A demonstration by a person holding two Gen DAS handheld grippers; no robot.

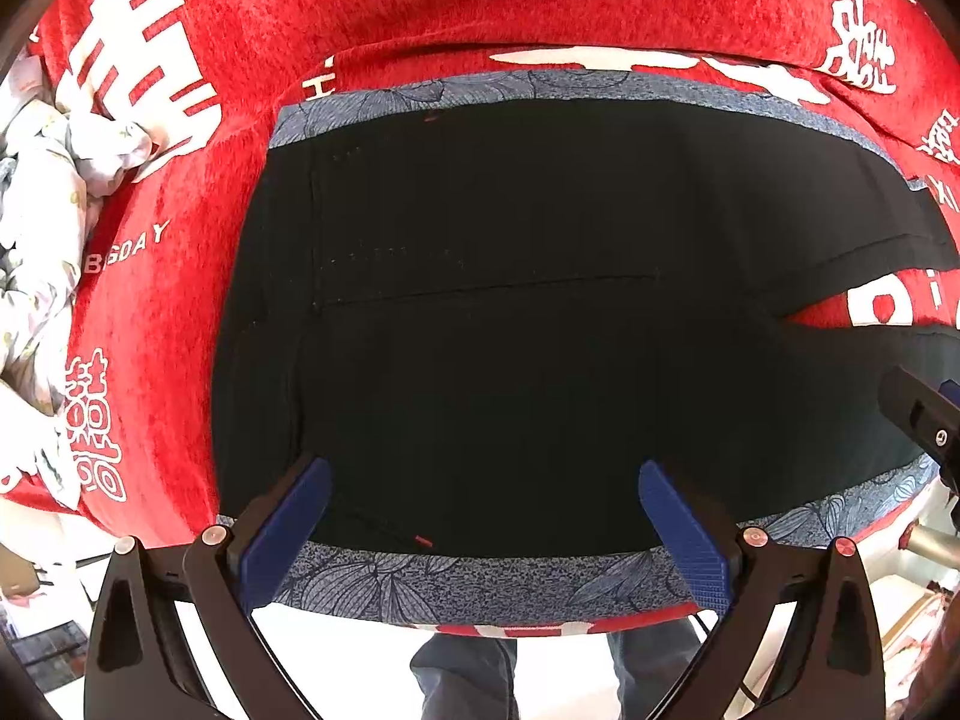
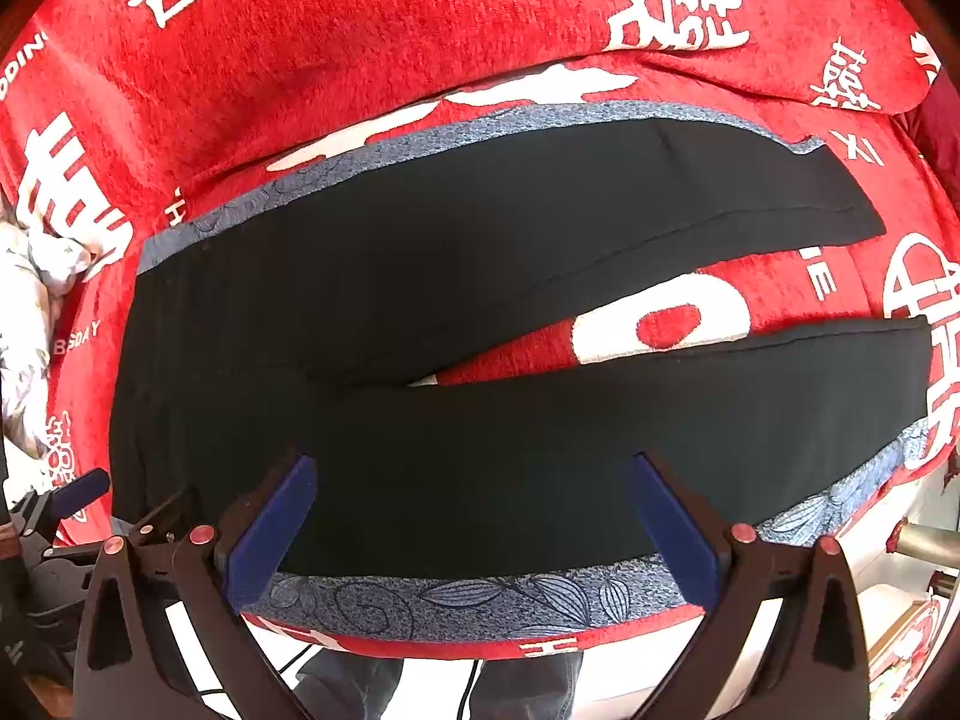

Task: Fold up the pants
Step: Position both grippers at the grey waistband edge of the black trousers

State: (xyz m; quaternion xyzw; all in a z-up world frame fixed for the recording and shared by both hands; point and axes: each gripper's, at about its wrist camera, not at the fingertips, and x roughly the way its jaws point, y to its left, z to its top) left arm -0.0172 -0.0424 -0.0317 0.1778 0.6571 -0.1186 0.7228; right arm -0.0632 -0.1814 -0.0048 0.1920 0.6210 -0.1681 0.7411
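Black pants (image 1: 510, 312) lie flat on a blue-grey leaf-patterned mat (image 1: 480, 588), waist to the left and both legs spread apart to the right (image 2: 540, 276). My left gripper (image 1: 480, 510) is open and empty, hovering over the near edge of the waist part. My right gripper (image 2: 468, 504) is open and empty over the near leg (image 2: 660, 408). The right gripper's tip shows at the right edge of the left wrist view (image 1: 924, 414). The left gripper shows at the left edge of the right wrist view (image 2: 66, 510).
A red blanket with white characters (image 1: 420, 0) covers the surface under the mat (image 2: 480, 600). A crumpled white floral cloth (image 1: 36, 228) lies at the far left. The surface's front edge is close, with the person's legs (image 1: 468, 678) and pale floor below it.
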